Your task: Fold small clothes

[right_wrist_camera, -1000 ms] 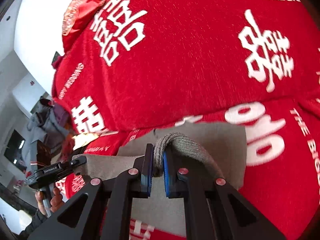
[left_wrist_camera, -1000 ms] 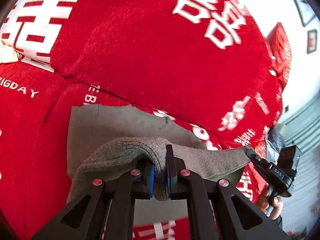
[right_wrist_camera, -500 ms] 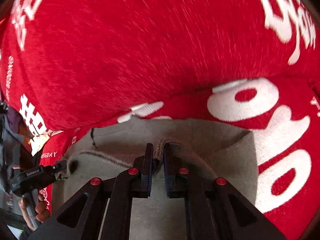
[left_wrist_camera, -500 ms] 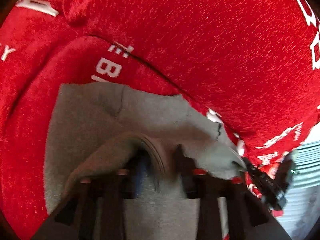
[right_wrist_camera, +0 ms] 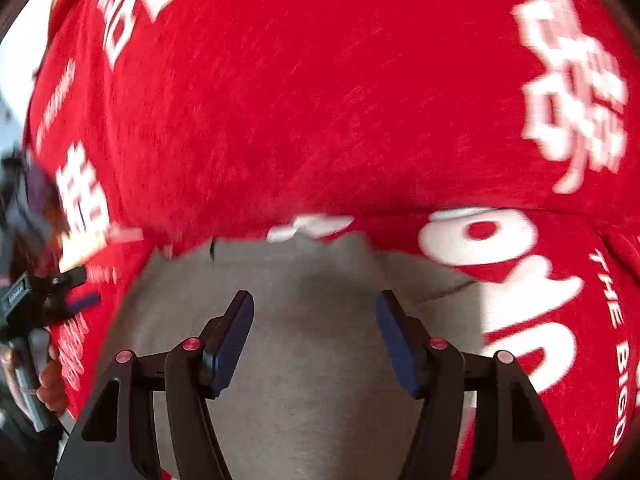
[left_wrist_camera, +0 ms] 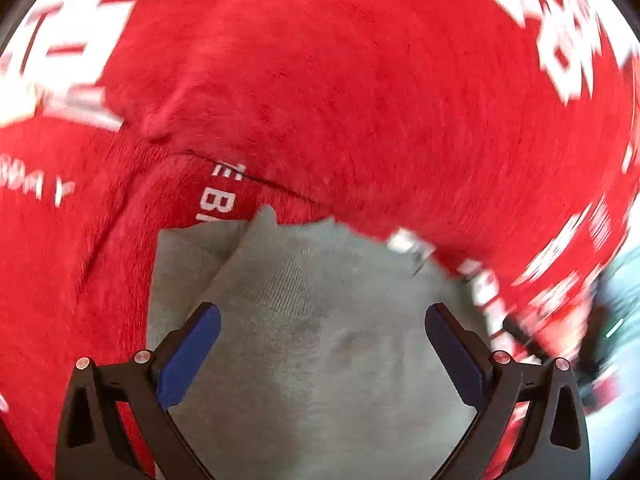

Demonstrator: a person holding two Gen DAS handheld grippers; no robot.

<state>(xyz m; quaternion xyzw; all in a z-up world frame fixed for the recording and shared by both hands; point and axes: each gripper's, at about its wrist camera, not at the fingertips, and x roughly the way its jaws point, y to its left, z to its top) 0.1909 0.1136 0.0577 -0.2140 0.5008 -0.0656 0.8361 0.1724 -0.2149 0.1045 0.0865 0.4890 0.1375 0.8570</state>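
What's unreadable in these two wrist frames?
- Grey garment, left wrist: near edge cut off by the frame bottom; type unclear.
- Red cover lettering, both views: motion-blurred.
- Left gripper, right wrist: blurred at the frame edge.
- Right gripper, left wrist: smeared dark shape.

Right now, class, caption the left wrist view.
Left tool opening above the grey garment, lying folded on the red cover.

I see a red sofa (left_wrist_camera: 360, 100) with white lettering; a grey garment (left_wrist_camera: 320, 360) lies folded on its seat.
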